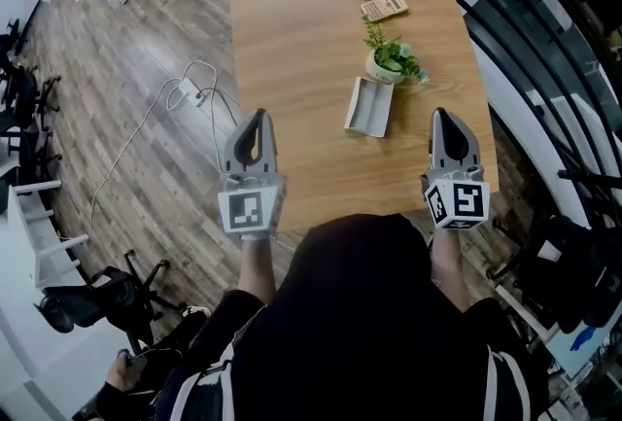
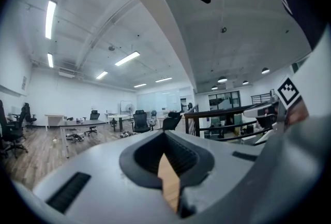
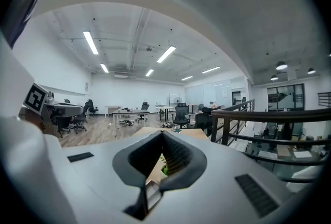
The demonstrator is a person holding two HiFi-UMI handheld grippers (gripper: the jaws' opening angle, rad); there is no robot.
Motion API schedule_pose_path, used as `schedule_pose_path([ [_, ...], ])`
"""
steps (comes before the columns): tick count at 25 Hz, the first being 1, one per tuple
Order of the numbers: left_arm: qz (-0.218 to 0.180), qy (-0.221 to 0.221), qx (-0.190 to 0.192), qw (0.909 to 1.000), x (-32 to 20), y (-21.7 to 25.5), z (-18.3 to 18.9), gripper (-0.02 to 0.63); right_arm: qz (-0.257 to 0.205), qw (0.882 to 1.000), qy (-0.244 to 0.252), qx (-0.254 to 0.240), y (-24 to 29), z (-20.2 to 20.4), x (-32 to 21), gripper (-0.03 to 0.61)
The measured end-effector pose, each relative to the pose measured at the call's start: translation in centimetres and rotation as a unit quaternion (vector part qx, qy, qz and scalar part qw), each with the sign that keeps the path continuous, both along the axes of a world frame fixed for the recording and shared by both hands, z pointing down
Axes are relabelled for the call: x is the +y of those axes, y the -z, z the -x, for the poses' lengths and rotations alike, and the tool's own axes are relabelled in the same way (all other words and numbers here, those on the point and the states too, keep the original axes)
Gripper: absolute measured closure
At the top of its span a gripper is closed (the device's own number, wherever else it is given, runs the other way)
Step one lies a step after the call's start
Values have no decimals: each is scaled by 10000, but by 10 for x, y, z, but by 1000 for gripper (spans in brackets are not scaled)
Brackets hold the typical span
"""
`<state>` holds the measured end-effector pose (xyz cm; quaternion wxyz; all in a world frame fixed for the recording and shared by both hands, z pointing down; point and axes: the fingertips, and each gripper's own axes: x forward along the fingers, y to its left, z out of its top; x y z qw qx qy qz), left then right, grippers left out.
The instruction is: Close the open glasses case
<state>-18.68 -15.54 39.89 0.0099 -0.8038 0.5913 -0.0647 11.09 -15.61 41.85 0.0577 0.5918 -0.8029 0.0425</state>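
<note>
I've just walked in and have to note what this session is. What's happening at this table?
A person holds a gripper in each hand at the near edge of a wooden table. The left gripper and the right gripper both have their jaws together and hold nothing. The glasses case lies open on the table between them, nearer the right one, next to a potted plant. Neither gripper touches the case, so it is not yet closed.
</note>
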Motion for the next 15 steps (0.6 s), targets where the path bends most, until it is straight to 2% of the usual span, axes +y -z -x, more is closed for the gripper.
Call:
schedule_pose_path([
  [11, 52, -112, -34, 9999, -4, -5, -11, 615, 59, 9995, -319, 58, -17, -17, -5, 552],
  [13, 49, -116, -28, 9999, -2, -5, -11, 615, 28, 9991, -423, 44, -18, -20, -7, 439],
  [15, 58, -116, -35, 9999, -1, -5, -11, 615, 40, 9988, -489, 5, -20, -22, -10, 442],
])
